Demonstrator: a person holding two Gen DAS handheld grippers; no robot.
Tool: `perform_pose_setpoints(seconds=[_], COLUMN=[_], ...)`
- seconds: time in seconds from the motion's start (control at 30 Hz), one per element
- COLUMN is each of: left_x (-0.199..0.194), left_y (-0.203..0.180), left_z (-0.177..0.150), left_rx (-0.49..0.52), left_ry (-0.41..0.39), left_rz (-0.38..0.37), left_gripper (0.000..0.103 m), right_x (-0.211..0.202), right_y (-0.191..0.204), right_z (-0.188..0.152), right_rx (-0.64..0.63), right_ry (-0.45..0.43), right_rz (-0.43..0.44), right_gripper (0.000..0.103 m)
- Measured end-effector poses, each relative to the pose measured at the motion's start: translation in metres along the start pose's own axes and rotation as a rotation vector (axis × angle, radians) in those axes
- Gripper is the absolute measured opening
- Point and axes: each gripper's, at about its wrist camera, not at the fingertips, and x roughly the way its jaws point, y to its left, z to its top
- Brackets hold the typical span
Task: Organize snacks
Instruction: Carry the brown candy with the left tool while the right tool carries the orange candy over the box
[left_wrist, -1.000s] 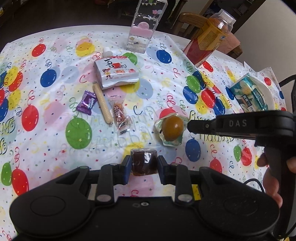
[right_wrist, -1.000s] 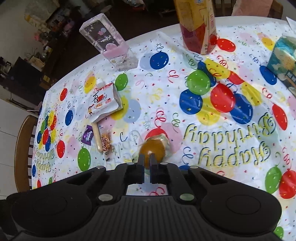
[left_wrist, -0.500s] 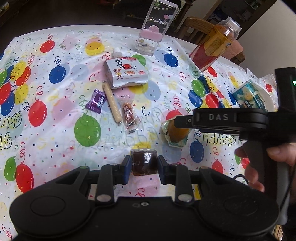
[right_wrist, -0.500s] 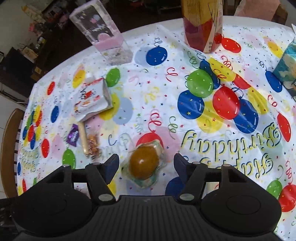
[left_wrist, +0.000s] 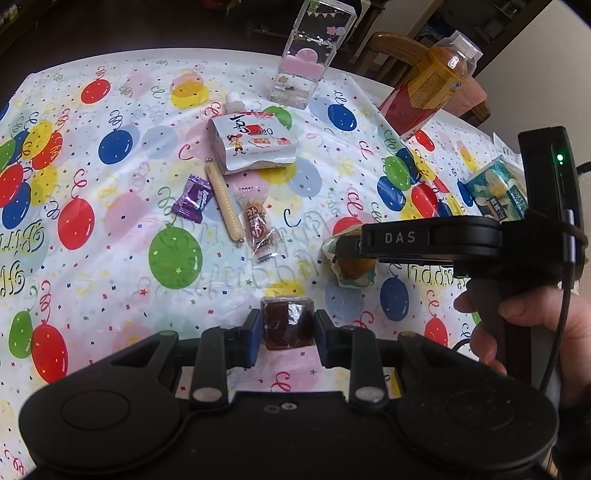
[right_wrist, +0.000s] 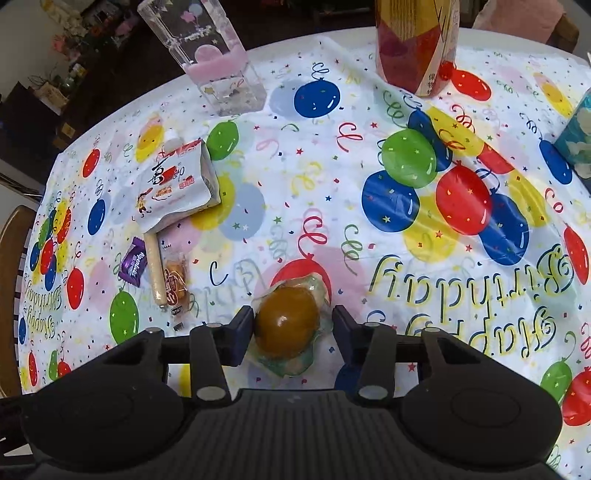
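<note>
We're working over the balloon tablecloth (right_wrist: 369, 110), and the tall stuff is standing at the far edge, probably to keep it out of the way: the orange-red drink carton (right_wrist: 417, 48) and the clear pink-banded box (right_wrist: 218, 66). The flat snacks are lying grouped on the left, which looks like our sorted pile: the white spout pouch (left_wrist: 253, 144), the thin sausage stick (left_wrist: 225, 203) and the purple candy (left_wrist: 192, 199). Near us, our right gripper (right_wrist: 291, 326) is spread wide around the wrapped amber egg (right_wrist: 286, 323), lining up a grab. Our left gripper (left_wrist: 286, 325) is pinching the dark brown wrapped cube (left_wrist: 287, 323) above the cloth.
</note>
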Motion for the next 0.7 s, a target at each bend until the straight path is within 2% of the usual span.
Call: perform_pose_setpoints(seconds=[0.33,0.7], left_x=[-0.019,-0.061], left_y=[-0.002,-0.008], left_z=[-0.01,-0.035], left_rx=[0.021,0.082], left_ry=[-0.011,-0.039], left_rz=[-0.02,-0.068], left_gripper=[0.028,0.028], right_x=[-0.049,-0.127], right_y=[-0.004,0.001], right_z=[-0.016,-0.065], right_rx=[-0.014,-0.06], right_ry=[-0.038,-0.086], right_rz=[0.051,0.07], right_gripper=[0.043,0.043])
